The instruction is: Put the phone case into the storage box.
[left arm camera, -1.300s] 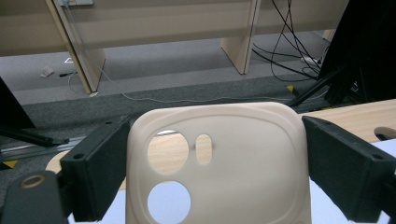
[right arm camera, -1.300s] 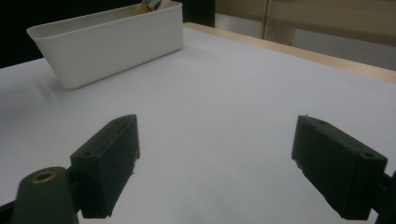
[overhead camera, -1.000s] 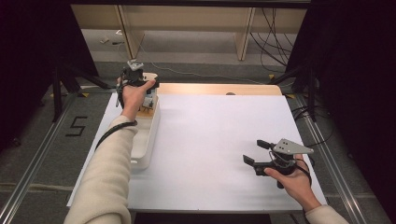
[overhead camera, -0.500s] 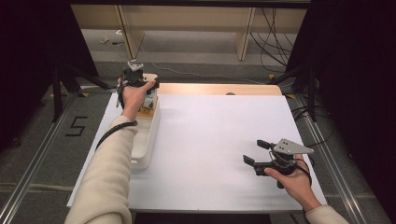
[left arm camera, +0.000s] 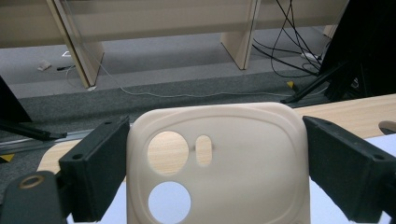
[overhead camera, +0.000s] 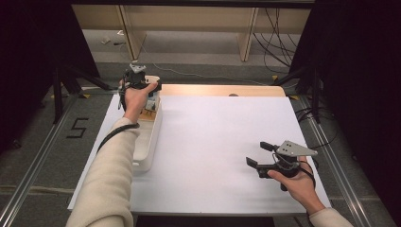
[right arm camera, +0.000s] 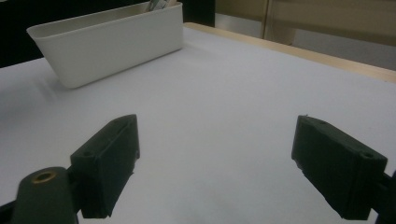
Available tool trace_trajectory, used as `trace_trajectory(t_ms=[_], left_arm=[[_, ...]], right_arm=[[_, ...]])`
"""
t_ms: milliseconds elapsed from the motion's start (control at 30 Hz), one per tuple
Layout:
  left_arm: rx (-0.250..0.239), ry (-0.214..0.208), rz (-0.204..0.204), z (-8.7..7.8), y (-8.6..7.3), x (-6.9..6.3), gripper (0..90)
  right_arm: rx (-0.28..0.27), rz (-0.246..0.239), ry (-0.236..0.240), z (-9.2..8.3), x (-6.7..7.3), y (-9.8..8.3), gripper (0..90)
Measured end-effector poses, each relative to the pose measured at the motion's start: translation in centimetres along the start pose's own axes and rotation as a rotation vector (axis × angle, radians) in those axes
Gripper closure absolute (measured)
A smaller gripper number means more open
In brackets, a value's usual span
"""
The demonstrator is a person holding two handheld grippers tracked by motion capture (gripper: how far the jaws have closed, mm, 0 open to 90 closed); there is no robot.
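A beige phone case (left arm camera: 243,172) with round camera cut-outs stands upright between the two black jaws of my left gripper (left arm camera: 215,154), and both jaws touch its side edges. From above, that left gripper (overhead camera: 137,78) hangs over the far end of a long white bin (overhead camera: 150,142) at the table's left. At the near right, my right gripper (overhead camera: 259,153) rests low over the white sheet. Its jaws are wide apart with nothing between them. The right gripper (right arm camera: 217,158) looks across the sheet towards the bin (right arm camera: 116,42).
Some small items lie in the far end of the bin, too small to name. The white sheet (overhead camera: 222,137) covers the table, with a bare wooden strip (overhead camera: 213,90) along the far edge. Beyond are shelf legs and floor cables (overhead camera: 279,28).
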State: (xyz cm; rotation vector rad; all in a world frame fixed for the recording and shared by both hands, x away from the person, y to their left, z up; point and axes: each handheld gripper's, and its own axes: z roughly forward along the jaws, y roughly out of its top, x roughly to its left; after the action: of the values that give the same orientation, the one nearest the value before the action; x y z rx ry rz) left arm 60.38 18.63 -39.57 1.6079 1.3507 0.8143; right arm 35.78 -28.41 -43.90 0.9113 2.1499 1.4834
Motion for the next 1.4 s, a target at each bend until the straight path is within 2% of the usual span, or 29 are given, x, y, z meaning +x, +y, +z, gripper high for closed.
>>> trace_trajectory(t_ms=[800,1400], left_arm=[[0.029,-0.013,0.005,0.3,-1.0,0.1,10.5],[0.03,-0.015,-0.002,0.3,-1.2,0.1,10.5]], right_arm=[[0.001,-0.001,0.001,0.1,0.1,0.0,16.0],[0.001,-0.002,0.002,0.1,0.1,0.0,16.0]])
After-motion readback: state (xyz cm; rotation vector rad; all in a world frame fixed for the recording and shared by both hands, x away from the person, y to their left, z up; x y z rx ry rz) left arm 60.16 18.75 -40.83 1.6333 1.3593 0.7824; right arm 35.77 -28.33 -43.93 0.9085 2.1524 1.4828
